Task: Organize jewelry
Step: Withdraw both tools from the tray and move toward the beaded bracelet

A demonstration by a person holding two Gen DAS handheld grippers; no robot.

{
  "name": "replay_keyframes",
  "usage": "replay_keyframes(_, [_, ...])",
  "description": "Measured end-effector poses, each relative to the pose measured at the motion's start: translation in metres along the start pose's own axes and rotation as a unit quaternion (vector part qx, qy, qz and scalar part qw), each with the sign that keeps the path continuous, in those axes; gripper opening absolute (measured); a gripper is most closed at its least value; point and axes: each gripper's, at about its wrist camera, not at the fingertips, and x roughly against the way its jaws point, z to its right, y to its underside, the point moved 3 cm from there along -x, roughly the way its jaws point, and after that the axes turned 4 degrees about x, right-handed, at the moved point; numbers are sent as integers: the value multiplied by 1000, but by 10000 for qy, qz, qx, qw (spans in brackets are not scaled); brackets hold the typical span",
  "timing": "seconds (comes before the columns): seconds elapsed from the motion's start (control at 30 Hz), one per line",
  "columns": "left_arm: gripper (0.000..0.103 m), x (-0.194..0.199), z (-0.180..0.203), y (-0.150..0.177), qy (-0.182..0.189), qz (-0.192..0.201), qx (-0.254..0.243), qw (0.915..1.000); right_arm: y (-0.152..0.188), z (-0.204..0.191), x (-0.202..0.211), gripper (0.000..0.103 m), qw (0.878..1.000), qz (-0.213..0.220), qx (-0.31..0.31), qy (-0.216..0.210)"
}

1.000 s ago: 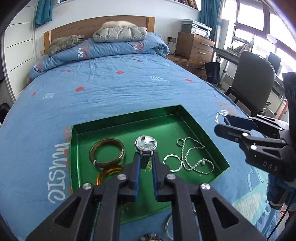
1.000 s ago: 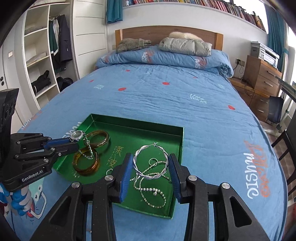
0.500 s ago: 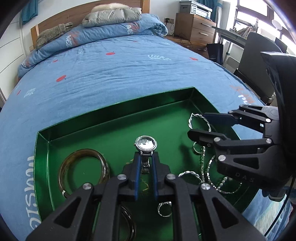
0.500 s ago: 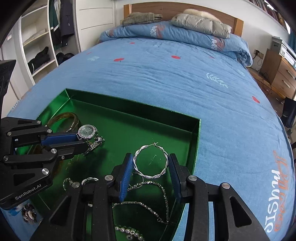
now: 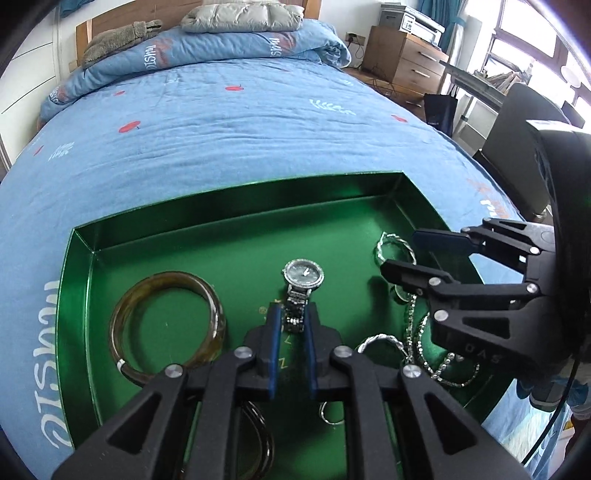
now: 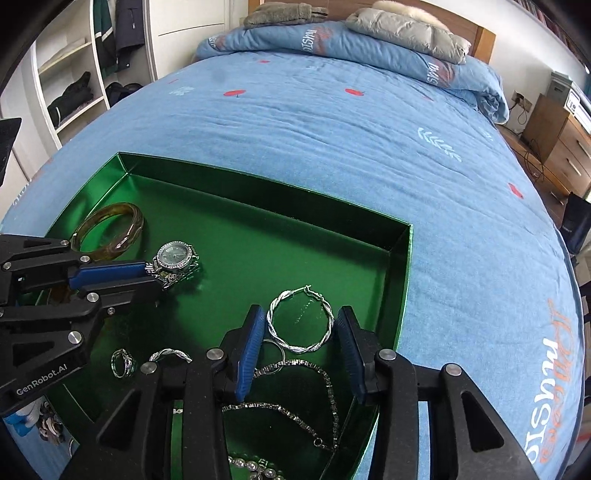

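L claw [image 5: 291, 326] grips watch [image 5: 303, 274] mid-tray [image 6: 402, 280]; R claw [image 6: 300, 334] opening round hoop [image 6: 300, 320], prob. loose, near wall.

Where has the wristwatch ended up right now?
The watch lies inside the green tray, its band between the left gripper's jaws, with the amber bangle to its left in the left wrist view.

A bed [image 6: 332, 122] covered by a blue quilt is seen. A green tray [image 6: 400, 295] is set directly on the quilt, and a folded duvet [image 5: 207, 48] and grey cushions [image 5: 243, 16] are piled at the headboard.
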Motion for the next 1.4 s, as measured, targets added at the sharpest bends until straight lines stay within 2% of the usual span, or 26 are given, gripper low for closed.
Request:
replay_keyframes(0.1, [12, 19, 0, 0, 49, 171, -6, 9998, 0, 1, 14, 44, 9998, 159, -127, 21])
replay_keyframes(0.3, [16, 67, 4, 14, -164, 473, -176, 9986, 12, -3, 67, 45, 9976, 571, -382, 54])
replay_keyframes(0.63, [16, 163, 4, 69, -499, 968, -50, 9940, 61, -35, 164, 45, 9894, 1245, -751, -37])
replay_keyframes(0.9, [16, 225, -8, 120, -779, 1203, 276, 9893, 120, -54, 211, 45, 9847, 1338, -1111, -66])
replay_keyframes(1.13, [16, 264, -17, 164, -853, 1278, 505, 9868, 166, -65, 235, 45, 9826, 1306, -1317, 63])
replay_keyframes(1.4, [16, 295, -23, 187, -993, 1523, 745, 9805, 202, -71, 260, 45, 9785, 1382, -1526, 82])
